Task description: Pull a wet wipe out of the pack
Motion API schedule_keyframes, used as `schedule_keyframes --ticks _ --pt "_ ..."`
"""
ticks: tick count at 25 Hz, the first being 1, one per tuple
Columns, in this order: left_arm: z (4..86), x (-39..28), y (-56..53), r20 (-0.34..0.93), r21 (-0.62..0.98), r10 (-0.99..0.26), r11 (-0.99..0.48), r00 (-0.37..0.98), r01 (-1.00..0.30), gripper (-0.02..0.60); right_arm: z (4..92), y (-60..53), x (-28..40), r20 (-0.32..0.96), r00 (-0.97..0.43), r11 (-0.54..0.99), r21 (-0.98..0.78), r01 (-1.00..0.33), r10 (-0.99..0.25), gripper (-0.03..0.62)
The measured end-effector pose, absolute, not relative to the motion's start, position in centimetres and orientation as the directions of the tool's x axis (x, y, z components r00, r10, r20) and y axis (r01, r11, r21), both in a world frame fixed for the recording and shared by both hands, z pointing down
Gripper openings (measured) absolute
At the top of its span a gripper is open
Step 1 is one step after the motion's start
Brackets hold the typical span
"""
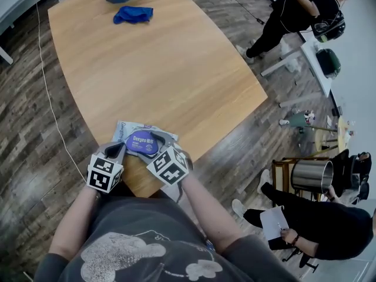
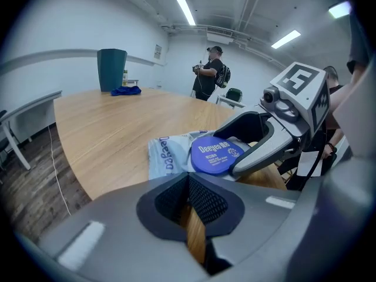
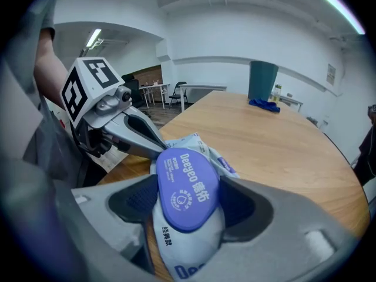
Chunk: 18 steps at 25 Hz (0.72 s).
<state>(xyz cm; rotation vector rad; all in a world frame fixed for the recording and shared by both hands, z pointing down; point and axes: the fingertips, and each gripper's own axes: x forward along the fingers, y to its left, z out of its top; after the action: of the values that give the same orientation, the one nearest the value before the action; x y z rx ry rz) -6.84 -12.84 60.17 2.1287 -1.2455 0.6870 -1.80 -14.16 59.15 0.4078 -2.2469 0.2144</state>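
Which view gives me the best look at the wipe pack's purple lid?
The right gripper view: the purple lid fills the centre between the right gripper's jaws, its print readable. The left gripper view shows it smaller, partly behind that gripper's jaw. The head view shows it tiny, from above.

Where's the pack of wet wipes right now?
In the head view the wipe pack lies at the near edge of the table, between the right gripper's jaws, with the shut left gripper just to its left.
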Motion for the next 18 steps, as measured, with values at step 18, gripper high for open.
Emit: schedule_keyframes --ticks 18 --pt "60.2 -6.7 -12.8 0.682 0.204 -0.591 -0.411 0.430 -0.889 0.017 58.0 -14.7 -1.5 0.705 -0.706 0.895 -0.274 -0.351 -0.062 0.314"
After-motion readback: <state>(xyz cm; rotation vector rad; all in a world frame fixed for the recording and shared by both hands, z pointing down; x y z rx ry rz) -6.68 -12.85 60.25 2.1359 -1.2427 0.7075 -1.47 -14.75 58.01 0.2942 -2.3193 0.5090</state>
